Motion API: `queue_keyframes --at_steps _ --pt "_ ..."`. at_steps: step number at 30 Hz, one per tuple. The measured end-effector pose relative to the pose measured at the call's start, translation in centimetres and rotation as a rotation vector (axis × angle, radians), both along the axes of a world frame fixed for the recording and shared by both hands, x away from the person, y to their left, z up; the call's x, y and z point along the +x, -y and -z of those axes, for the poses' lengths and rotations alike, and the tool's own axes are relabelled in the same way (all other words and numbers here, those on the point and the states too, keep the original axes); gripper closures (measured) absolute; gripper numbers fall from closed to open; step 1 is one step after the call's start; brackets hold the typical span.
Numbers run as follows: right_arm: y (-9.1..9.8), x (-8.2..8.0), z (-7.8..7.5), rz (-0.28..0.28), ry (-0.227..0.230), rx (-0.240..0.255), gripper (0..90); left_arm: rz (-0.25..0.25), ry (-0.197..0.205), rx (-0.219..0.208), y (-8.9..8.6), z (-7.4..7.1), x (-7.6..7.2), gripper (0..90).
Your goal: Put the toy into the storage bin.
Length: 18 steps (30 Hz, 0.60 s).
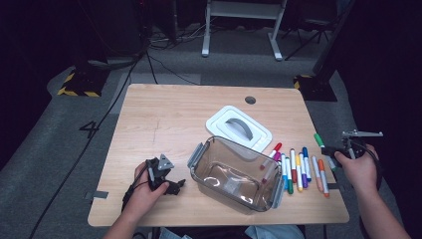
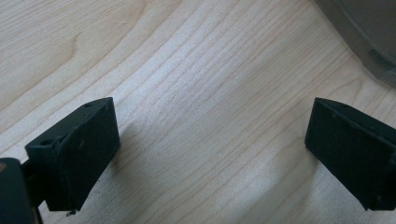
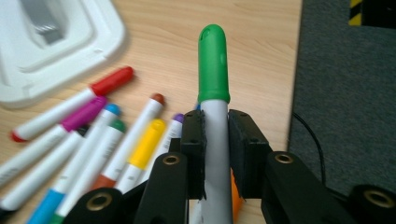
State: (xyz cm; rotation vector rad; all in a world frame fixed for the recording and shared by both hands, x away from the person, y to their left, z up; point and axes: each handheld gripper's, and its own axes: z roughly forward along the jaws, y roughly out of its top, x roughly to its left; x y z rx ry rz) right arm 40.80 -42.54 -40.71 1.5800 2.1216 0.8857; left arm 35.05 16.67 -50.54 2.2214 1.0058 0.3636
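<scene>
Figure: gathering of felt-tip markers beside a clear rectangular plastic container (image 1: pixel 234 174) with grey side latches, which stands open near the middle of the pale wooden table (image 1: pixel 164 114) and serves here as the landmark.

Right gripper (image 3: pixel 215 135): its jaws are pressed onto the white barrel of a green-capped marker (image 3: pixel 214 65), pinching it just below the cap, which points away from the hand. In the high view this marker (image 1: pixel 319 140) is held to the right of the container, above the row of loose markers and near the table's right edge.

Left gripper (image 2: pixel 210 140): its jaws stand spread wide with nothing between them, over bare wood just left of the container.

Other items: a white rectangular lid (image 1: pixel 239 128) with a grey arched handle lies flat just behind the container. A row of loose coloured markers (image 1: pixel 298 172) lies immediately right of it, and one red-capped marker (image 1: pixel 267 174) appears to lie inside, against its right wall.

Risks, as judged: the barrel is smooth and round and is gripped near one end, so it could pivot or slip between the pads during the carry toward the container. Released too early or too high, it could strike the container's rim and roll off the nearby edge. A low swing could scatter the loose row. Nothing steadies the container, so a knock might shift it.
</scene>
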Motion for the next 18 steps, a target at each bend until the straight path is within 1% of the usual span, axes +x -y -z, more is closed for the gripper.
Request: queue_keyframes --at_steps 5,9,12,13,18 --pt "-2.0 0.2 -2.4 -0.07 0.036 0.017 77.6 -0.001 -0.001 0.0 0.0 0.0 -0.1 3.5" --pt "-3.7 0.1 -3.9 -0.119 0.061 0.03 77.6 -0.001 0.0 0.001 0.0 0.0 -0.1 3.5" --pt "-5.2 0.0 -4.9 -0.154 0.055 0.049 77.6 -0.001 0.001 0.0 0.0 0.0 0.0 3.4" --pt "-5.8 -0.1 -5.1 -0.169 0.049 0.063 77.6 0.003 -0.001 0.003 -0.1 0.0 0.0 3.3" --pt "-9.0 -0.7 -6.7 -0.259 0.052 0.082 77.6 0.008 -0.009 0.001 0.1 0.0 0.1 2.3"
